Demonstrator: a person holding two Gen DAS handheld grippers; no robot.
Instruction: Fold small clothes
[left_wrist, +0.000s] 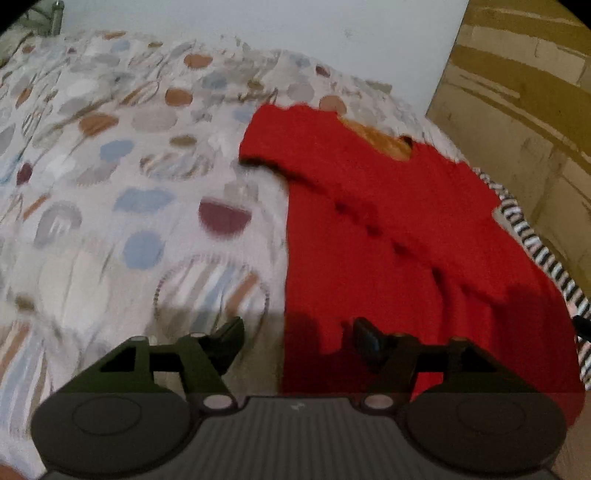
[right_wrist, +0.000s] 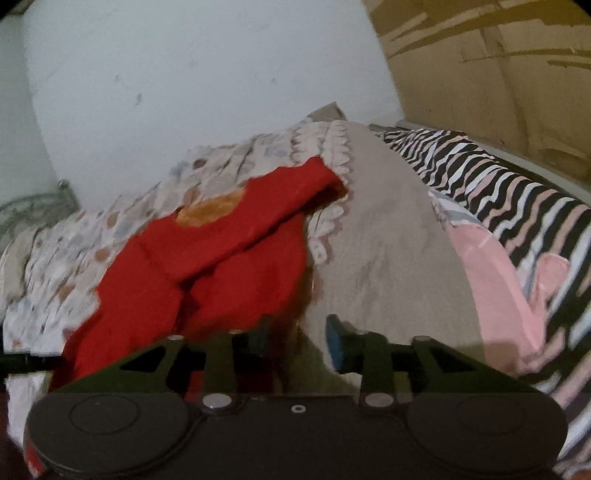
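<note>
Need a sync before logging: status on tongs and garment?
Left tongs open, empty. Right tongs open, empty. Red knit garment flat on patterned bedspread, unfolded. Striped cloth beside it.

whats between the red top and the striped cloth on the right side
In the right wrist view, plain beige bedding separates the red top from the striped cloth.

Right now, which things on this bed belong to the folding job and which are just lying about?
For the job:
red garment
left gripper, jaws open
right gripper, jaws open

Lying about:
patterned bedspread
striped cloth
pink cloth
</note>
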